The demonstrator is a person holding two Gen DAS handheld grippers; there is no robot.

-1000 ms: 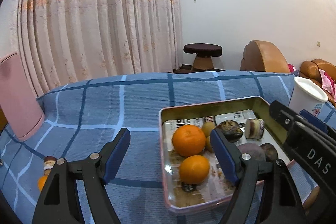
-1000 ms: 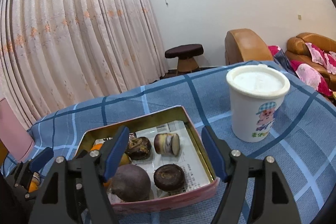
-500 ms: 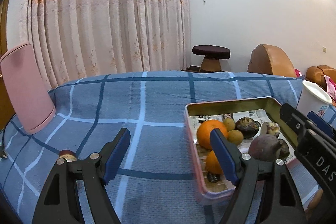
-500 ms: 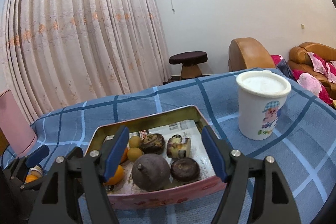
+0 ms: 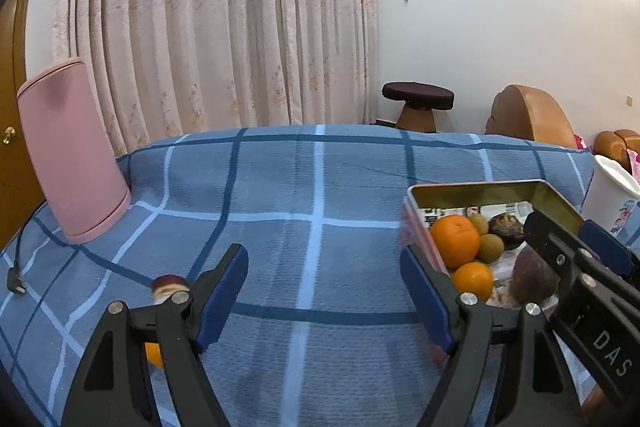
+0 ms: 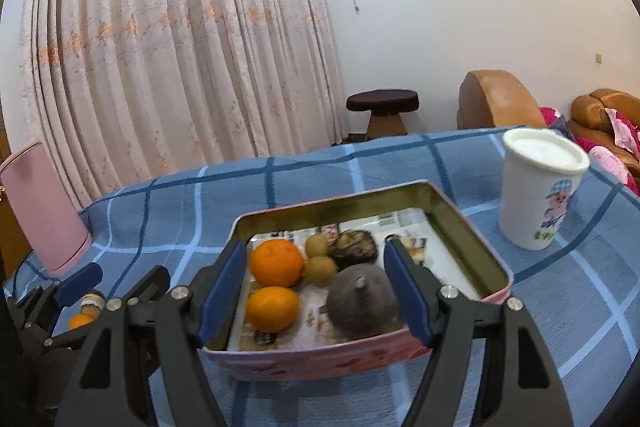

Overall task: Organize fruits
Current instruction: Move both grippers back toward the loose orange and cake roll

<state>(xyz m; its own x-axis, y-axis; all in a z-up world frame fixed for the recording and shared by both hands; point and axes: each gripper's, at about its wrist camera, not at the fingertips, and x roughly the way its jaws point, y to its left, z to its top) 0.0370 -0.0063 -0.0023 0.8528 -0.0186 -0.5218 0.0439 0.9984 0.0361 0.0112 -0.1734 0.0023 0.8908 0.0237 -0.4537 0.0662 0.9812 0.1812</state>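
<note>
A shallow rectangular metal tin (image 6: 468, 223), pink outside and lined with printed paper, sits on the blue plaid-covered surface (image 5: 304, 187). Inside it lie two round oranges, one larger (image 6: 276, 262) and one smaller (image 6: 272, 308) nearer the camera, two small brown-green kiwi-like fruits (image 6: 320, 269), a dark wrinkled fruit (image 6: 355, 247) toward the back, and a big dull purple round fruit with a stub stem (image 6: 362, 301).

The right gripper (image 6: 316, 293) hangs over the near edge of the tin with its blue-padded fingers (image 6: 222, 293) spread wide — nothing is between the pads, and the fruit shows through the gap. The left gripper (image 5: 324, 301) is beside the tin's left wall, fingers (image 5: 222, 291) likewise spread and empty, with bare cloth between them.

Behind the left gripper's left finger lies a small bottle with a reddish cap (image 5: 168, 283) and something orange (image 5: 154, 355), partly hidden, perhaps another fruit. A white plastic cup with a cartoon print (image 6: 538, 191) stands just right of the tin, and a pink cylindrical container (image 5: 72, 163) stands at the far left, near a black power plug (image 5: 16, 279).
</note>
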